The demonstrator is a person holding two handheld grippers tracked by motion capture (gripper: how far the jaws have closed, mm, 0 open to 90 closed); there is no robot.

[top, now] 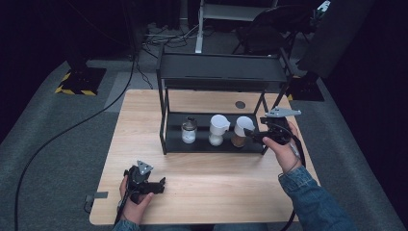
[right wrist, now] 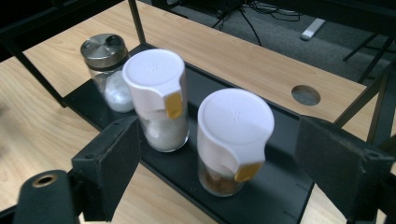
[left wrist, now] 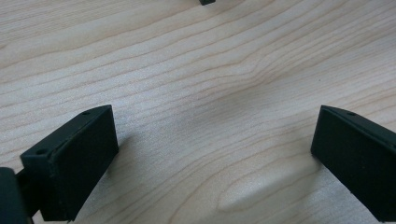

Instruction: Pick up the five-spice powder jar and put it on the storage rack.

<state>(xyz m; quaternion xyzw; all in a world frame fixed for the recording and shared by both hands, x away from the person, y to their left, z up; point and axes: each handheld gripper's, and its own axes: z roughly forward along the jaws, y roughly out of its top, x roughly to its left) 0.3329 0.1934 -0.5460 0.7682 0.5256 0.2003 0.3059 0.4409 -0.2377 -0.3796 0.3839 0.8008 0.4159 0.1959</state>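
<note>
Right gripper view shows the right gripper (right wrist: 217, 158) spread wide before the brown-filled jar (right wrist: 232, 140) near the shelf's (right wrist: 289, 196) right edge; seemingly smooth, rigid, light, it suits a mid-body grip. Left gripper (left wrist: 210, 158) released.

Right forearm wears a blue denim sleeve (top: 315, 199) with a buttoned cuff at the wrist; a blue cuff also shows at the left wrist. Each black hand-held gripper, left (top: 161, 184) and right (top: 249, 132), carries a grey three-cornered plate (top: 143, 167) with dark holes on top. Jaws are flat, black, rectangular blocks with matt pads; small screw holes sit at their corners. A black cable (top: 299, 149) trails from the right unit.
</note>
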